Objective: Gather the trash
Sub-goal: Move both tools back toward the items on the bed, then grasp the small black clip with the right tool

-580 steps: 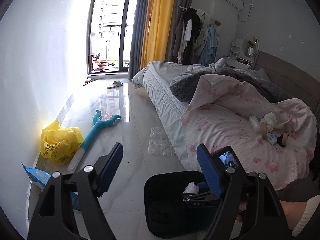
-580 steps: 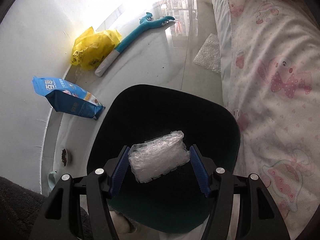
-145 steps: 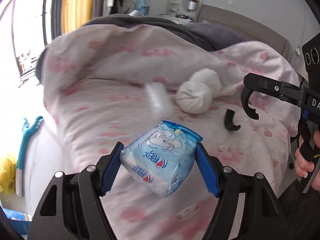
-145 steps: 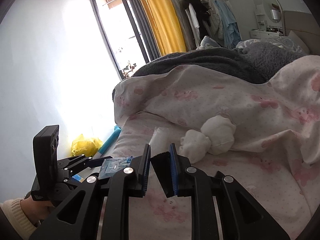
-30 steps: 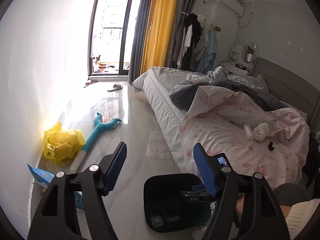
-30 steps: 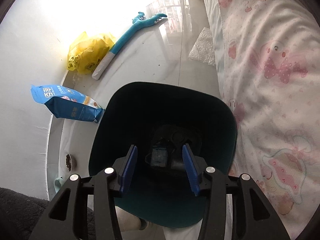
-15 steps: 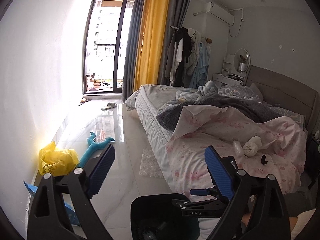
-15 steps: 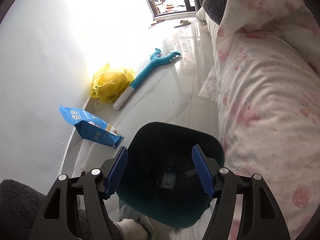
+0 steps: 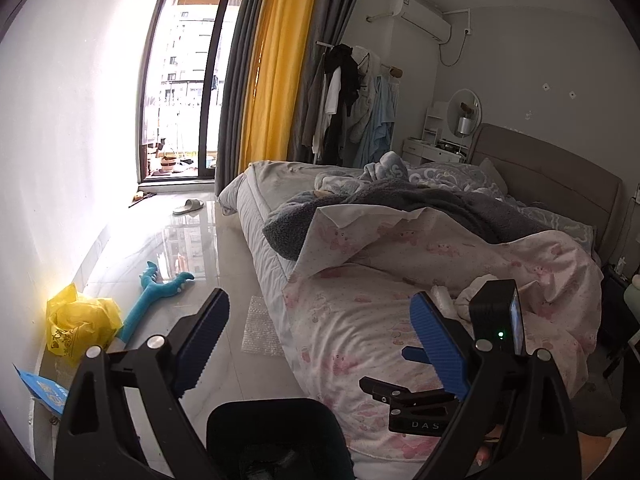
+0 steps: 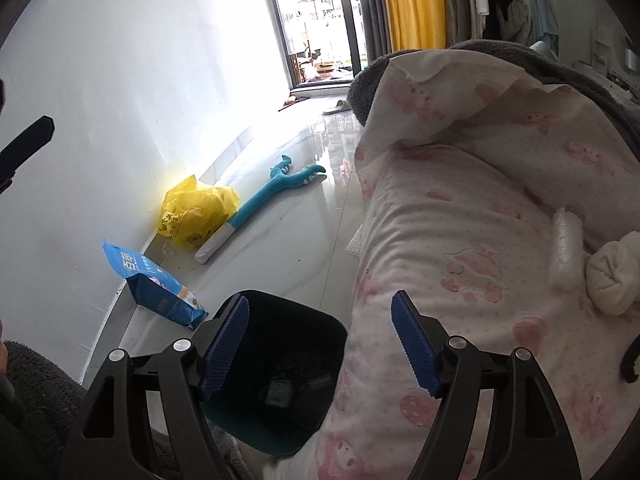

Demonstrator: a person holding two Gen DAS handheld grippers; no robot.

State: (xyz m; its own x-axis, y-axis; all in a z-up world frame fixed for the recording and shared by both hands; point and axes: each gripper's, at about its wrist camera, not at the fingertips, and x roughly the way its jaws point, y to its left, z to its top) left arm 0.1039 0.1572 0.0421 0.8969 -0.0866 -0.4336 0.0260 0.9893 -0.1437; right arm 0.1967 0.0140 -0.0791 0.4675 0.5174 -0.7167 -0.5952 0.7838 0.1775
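**Both grippers empty above the bin; remaining trash up on the bed**

Your right gripper (image 10: 320,344) hangs over the edge of the bed, its blue pads spread wide with nothing between them; the jaws have just been opening further. Below and slightly left of it stands the dark trash bin (image 10: 244,428), with some discarded items visible at its bottom. The next pieces lie ahead and to the right on the pink quilt (image 10: 460,216): a clear plastic wrapper (image 10: 566,246), its long axis running away from you up the bed, and just beside it two balled white wads (image 10: 612,272), which touch each other. A small black curved piece (image 10: 630,360) sits nearer, at the right margin. Your left gripper (image 9: 320,344) is likewise spread wide and empty, pointing across the bin rim (image 9: 272,404) toward the floor. Judged from both views, the right gripper is the nearer to the wrapper; closing across its short width looks the natural approach.
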